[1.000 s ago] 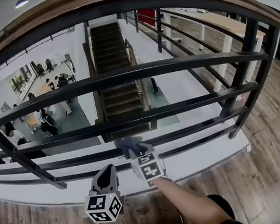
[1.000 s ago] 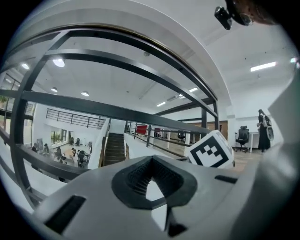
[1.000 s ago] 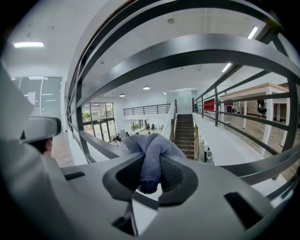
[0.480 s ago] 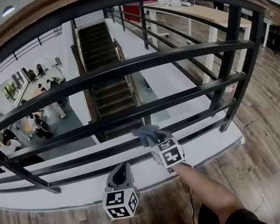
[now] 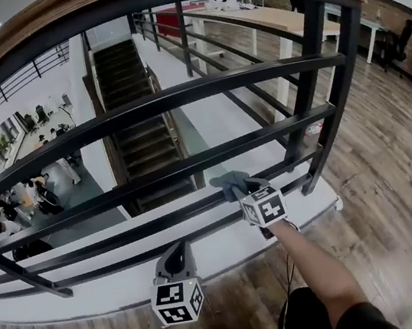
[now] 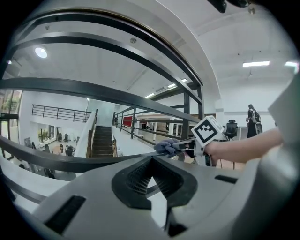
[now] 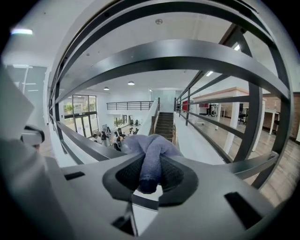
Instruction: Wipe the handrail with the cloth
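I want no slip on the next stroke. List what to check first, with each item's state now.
1. Cloth gripped: ok, the right gripper is shut on it.
2. Cloth on the rail: ok, it rests on a lower black bar.
3. Left gripper out of the way: ok, shut, empty, held back from the rail.
4. Rail between cloth and post: ok, nothing sits on it.
5. Rail already clean: cannot tell.

Dark staircase (image 5: 117, 69), people below (image 5: 37, 198), wooden floor (image 5: 404, 190), long table (image 5: 275, 15), office chair (image 5: 403, 37)
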A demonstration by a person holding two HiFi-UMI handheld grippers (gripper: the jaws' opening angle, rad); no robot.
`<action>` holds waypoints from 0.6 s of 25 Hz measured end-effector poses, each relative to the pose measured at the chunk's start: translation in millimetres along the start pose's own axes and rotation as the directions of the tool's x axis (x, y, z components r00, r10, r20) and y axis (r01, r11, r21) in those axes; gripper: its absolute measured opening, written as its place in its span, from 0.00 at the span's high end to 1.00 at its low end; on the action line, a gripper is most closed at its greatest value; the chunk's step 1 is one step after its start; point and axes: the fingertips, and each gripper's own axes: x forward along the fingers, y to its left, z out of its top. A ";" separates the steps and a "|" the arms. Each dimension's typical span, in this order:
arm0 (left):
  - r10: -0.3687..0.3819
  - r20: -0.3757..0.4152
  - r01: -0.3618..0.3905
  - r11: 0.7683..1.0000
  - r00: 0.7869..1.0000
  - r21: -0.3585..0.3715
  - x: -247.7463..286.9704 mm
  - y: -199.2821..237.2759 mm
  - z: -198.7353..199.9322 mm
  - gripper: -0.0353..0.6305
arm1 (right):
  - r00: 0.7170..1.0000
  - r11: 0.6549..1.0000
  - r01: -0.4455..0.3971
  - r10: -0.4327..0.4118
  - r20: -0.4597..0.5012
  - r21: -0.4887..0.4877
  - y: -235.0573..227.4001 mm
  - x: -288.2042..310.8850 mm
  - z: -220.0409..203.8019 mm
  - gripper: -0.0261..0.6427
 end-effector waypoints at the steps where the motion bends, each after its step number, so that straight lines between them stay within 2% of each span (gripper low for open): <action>1: -0.005 -0.003 0.005 1.000 1.000 -0.001 3.6 -4.3 1.2 0.94 | 1.000 1.000 0.014 -0.014 -0.005 -0.002 -12.0 -2.7 -2.4 0.84; 5: -0.041 -0.017 0.041 0.999 0.999 0.032 17.8 -29.9 4.2 0.94 | 0.997 0.997 0.070 -0.071 -0.025 -0.032 -61.4 -13.7 -11.6 0.84; 9: -0.102 -0.023 0.104 0.992 0.995 0.074 35.0 -68.0 9.0 0.94 | 0.990 0.991 0.131 -0.132 -0.049 -0.016 -111.5 -24.3 -19.1 0.84; 15: -0.158 -0.006 0.159 0.986 0.987 0.058 55.9 -122.4 18.5 0.94 | 0.968 0.968 0.245 -0.241 -0.066 0.048 -189.1 -44.1 -31.7 0.84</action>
